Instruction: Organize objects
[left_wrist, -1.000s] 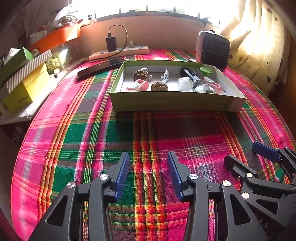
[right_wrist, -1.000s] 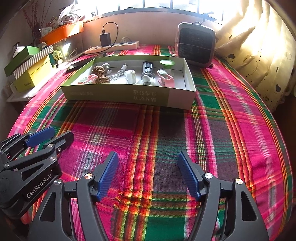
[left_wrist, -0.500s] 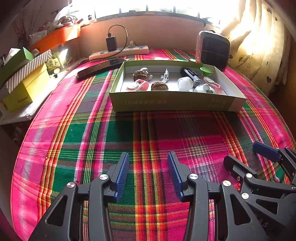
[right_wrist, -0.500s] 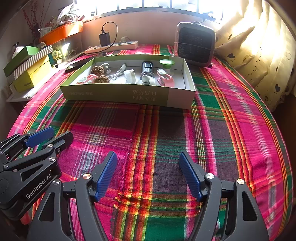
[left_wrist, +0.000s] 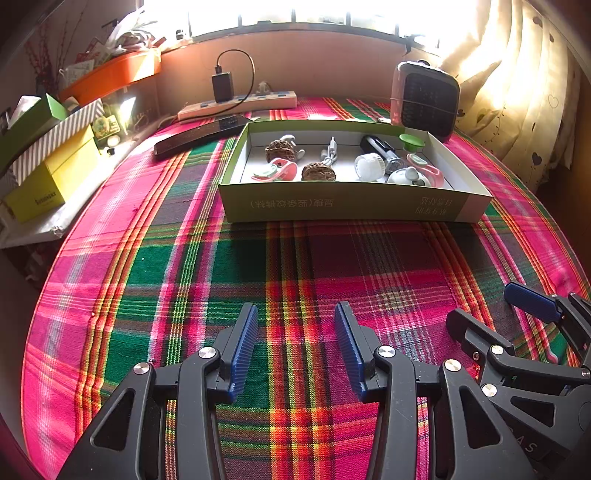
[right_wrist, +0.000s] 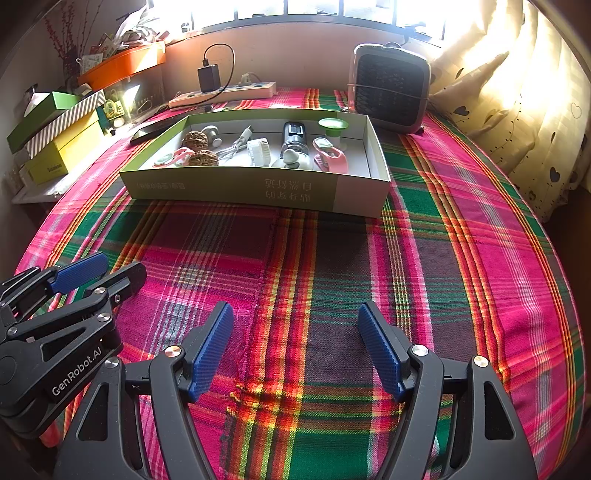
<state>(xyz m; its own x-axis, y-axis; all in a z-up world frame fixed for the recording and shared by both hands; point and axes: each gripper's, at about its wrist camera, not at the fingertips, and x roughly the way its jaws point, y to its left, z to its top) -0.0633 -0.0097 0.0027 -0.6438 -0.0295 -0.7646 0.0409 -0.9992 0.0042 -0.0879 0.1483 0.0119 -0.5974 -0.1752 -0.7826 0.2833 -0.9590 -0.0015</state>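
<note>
1. We see the left gripper (left_wrist: 295, 347) over the plaid cloth (left_wrist: 229, 258) – jaws apart, nothing between them
2. The right gripper (right_wrist: 295, 347) beside it gapes wider, also empty
3. The small objects – walnuts (right_wrist: 195, 140), pink clips (right_wrist: 332, 158), a white cable (right_wrist: 236, 146) – lie inside the green box (right_wrist: 236, 186), well beyond both grippers

Box (left_wrist: 351, 205) on tablecloth (left_wrist: 207, 280), heater (left_wrist: 424, 99) behind
</note>
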